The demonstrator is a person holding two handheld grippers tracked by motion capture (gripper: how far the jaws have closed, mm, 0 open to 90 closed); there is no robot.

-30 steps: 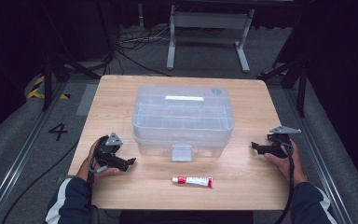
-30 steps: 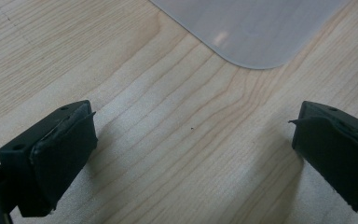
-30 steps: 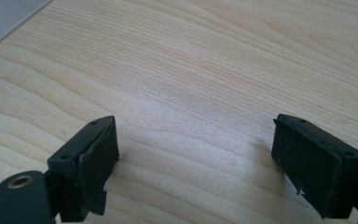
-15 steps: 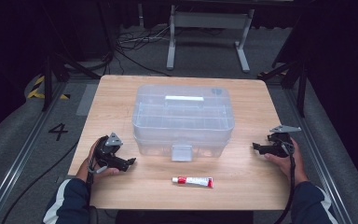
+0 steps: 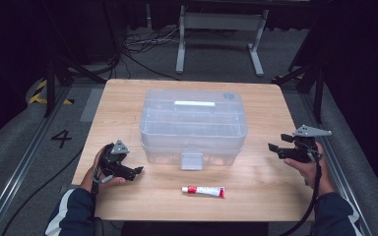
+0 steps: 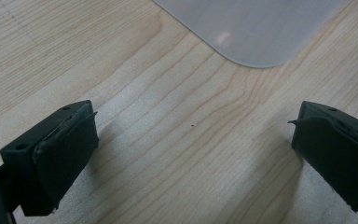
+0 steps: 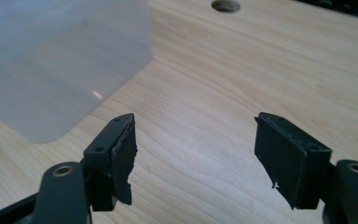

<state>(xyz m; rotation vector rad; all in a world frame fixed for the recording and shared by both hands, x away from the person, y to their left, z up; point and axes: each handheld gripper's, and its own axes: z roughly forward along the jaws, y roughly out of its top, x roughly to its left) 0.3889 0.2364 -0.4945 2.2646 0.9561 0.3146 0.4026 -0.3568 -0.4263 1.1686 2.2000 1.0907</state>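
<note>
A clear plastic box [image 5: 193, 125] with a lid and a front latch stands in the middle of the wooden table [image 5: 256, 196]. A red and white tube [image 5: 204, 191] lies in front of it. My left gripper [image 5: 135, 172] rests at the box's front left and points right. Its jaws stand open [image 6: 191, 149] over bare wood, with a box corner [image 6: 247, 28] ahead. My right gripper [image 5: 278, 142] hovers right of the box, aimed at it. Its jaws [image 7: 196, 154] have just been closing a little but stand open, with nothing between them and the box wall [image 7: 51, 60] at left.
A round hole [image 7: 225, 5] sits in the tabletop beyond the right gripper. Past the table's far edge are a metal stand [image 5: 221, 29] and cables on the grey floor. Floor rails run along both sides of the table.
The right gripper has risen a little above the table beside the box. The left gripper, the box and the tube have stayed where they were.
</note>
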